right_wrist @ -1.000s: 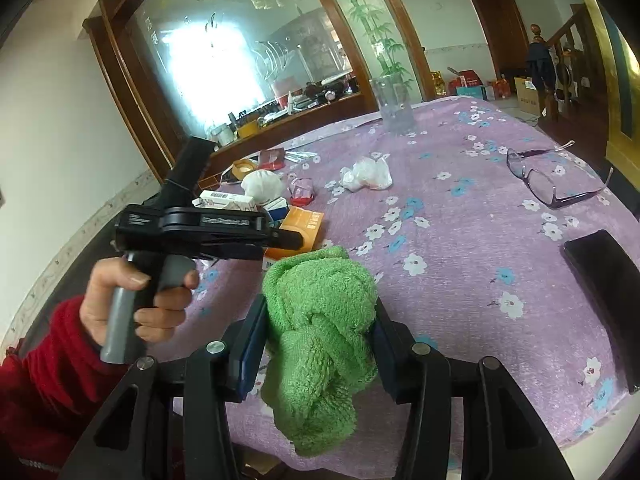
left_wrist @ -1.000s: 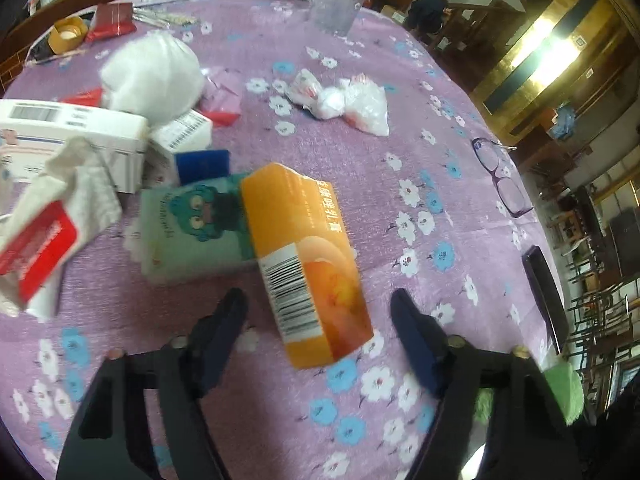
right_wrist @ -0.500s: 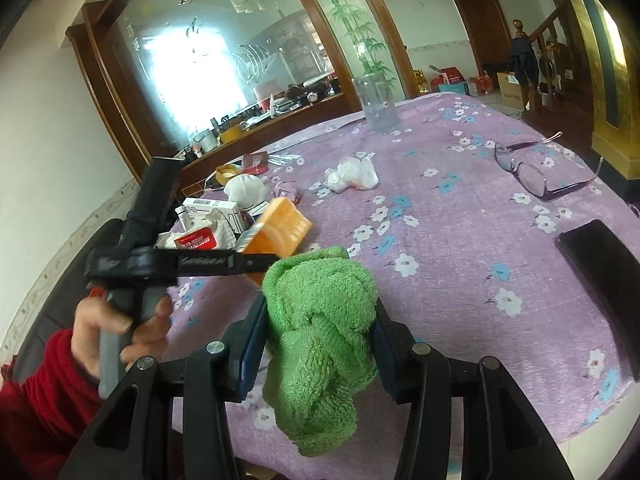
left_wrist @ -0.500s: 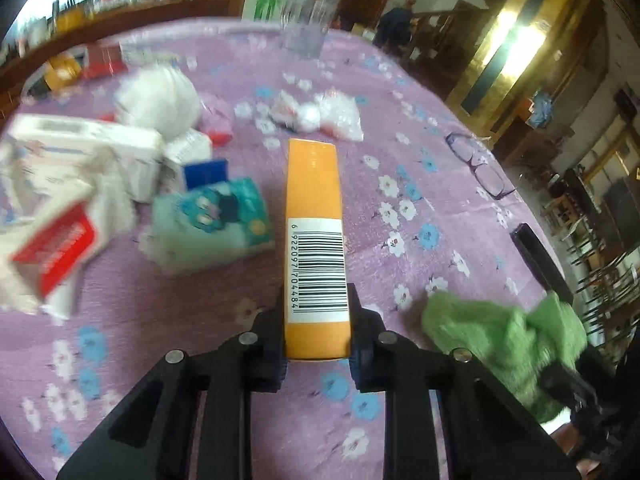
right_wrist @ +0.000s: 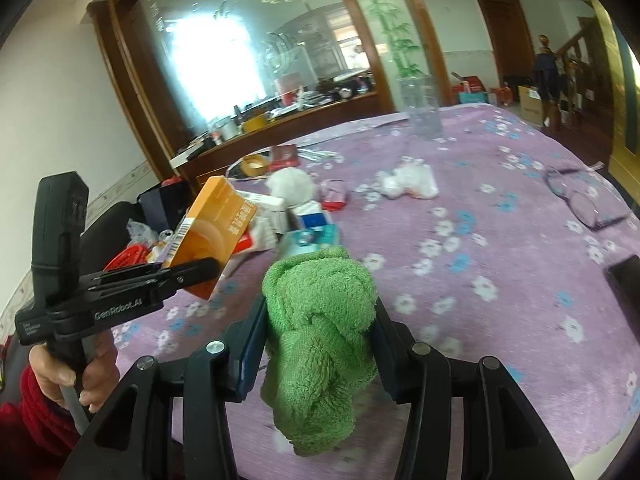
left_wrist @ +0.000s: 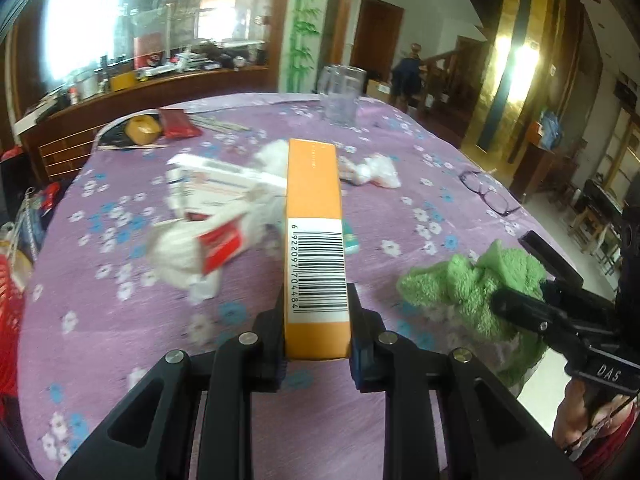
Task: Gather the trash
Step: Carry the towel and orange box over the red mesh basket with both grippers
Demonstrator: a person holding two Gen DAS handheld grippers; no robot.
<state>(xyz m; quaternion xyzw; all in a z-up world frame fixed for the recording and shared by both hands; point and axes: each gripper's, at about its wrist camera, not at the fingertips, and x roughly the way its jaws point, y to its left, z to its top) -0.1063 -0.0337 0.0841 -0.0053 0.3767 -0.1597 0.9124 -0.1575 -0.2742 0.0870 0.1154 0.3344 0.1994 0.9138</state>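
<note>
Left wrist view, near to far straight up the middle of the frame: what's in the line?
Left gripper → orange box clamped in it → crumpled white plastic bag on the purple tablecloth → clear glass pitcher at the far edge.

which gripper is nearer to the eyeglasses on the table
Right. The right gripper, clamping the green towel, sits on the eyeglasses' side; the left gripper, holding the orange box, is farther across.

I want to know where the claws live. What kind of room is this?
Probably a home dining or living room: a round table under a purple flowered cloth, a wooden sideboard crowded with household things, and a wooden staircase behind.
</note>
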